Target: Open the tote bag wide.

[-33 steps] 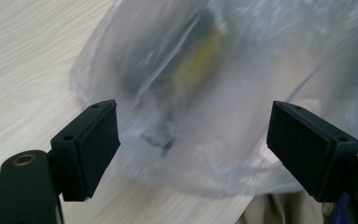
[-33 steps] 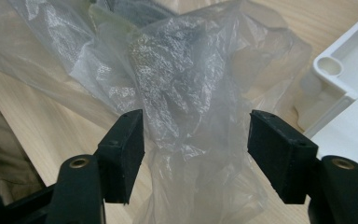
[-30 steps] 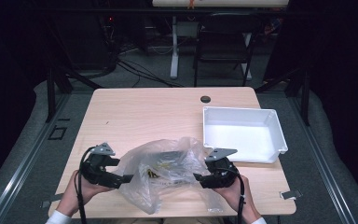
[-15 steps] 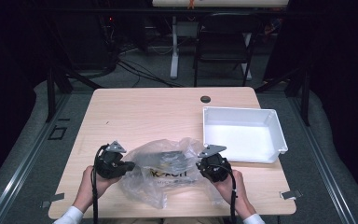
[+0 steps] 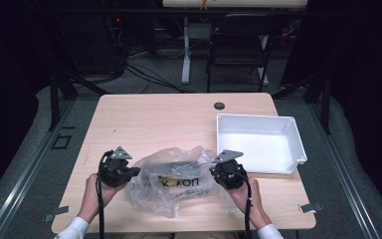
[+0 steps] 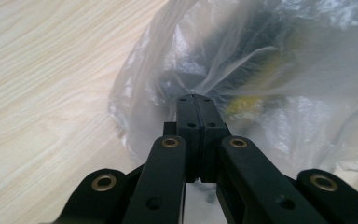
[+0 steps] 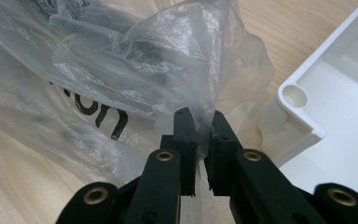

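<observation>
Left gripper (image 5: pixel 132 172) fingers are pressed fully together on a fold at the left edge of the plastic bag (image 5: pixel 179 181); film is seen pinched at the tips in the left gripper view. Right gripper (image 5: pixel 214 173) fingers have just been closing and are clamped on a bunched fold at the bag's right edge, a thin slit left between them, film caught in it.

Risk, as judged: thin film could be torn if both grippers are pulled apart hard, or slipped out of the right fingers since only a small gather is held there. If a single layer is gripped on each side, the mouth may not be opened. Contents could be dumped if the bag is lifted unevenly.

Bag is lying near the front edge of the tabletop (image 5: pixel 154 119), about centre, between both grippers. It is clear, crinkled, loosely puffed, with dark lettering and a yellow patch; dark items are seen inside, not identifiable.

White tray (image 5: pixel 291 134) is set at the right edge, just beside the bag.
</observation>
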{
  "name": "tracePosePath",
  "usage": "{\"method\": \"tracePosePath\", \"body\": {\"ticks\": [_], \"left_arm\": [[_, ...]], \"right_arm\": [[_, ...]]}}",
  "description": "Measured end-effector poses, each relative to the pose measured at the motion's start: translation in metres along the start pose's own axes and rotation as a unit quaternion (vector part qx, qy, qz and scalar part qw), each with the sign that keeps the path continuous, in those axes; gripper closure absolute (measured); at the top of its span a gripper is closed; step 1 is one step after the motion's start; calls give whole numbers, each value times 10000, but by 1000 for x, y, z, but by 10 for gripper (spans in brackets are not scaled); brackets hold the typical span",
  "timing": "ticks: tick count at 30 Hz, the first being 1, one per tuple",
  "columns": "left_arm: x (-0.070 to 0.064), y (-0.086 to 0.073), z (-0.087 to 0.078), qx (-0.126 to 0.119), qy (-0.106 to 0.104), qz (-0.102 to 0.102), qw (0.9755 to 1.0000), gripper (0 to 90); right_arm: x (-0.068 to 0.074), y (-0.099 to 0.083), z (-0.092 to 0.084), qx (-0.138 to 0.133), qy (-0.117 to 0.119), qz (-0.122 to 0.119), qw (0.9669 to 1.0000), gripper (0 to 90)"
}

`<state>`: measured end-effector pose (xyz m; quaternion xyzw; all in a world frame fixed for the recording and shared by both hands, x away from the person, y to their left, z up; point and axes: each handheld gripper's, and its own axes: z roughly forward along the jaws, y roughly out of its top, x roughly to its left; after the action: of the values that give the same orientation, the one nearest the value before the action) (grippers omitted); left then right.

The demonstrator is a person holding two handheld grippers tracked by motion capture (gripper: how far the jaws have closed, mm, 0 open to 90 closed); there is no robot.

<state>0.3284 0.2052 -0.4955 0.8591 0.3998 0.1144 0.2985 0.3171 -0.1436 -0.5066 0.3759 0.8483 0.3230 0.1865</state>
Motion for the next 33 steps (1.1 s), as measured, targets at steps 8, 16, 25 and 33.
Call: {"method": "tracePosePath", "body": {"ticks": [8,16,25,33], "left_arm": [[1,1,-14,-252,-823,-168,9961,446],[-31,-3,-3,351,-762,308,9960,150],[-24,-4,20,565,-192,221,9980,357],[-15,-8,21,453,-212,173,9986,715]], "right_arm": [[-1,2,3,18,46,5,10000,844],[2,-1,4,78,39,-12,10000,844],[3,-1,6,88,97,7,9999,842],[3,-1,7,68,108,21,9999,843]]}}
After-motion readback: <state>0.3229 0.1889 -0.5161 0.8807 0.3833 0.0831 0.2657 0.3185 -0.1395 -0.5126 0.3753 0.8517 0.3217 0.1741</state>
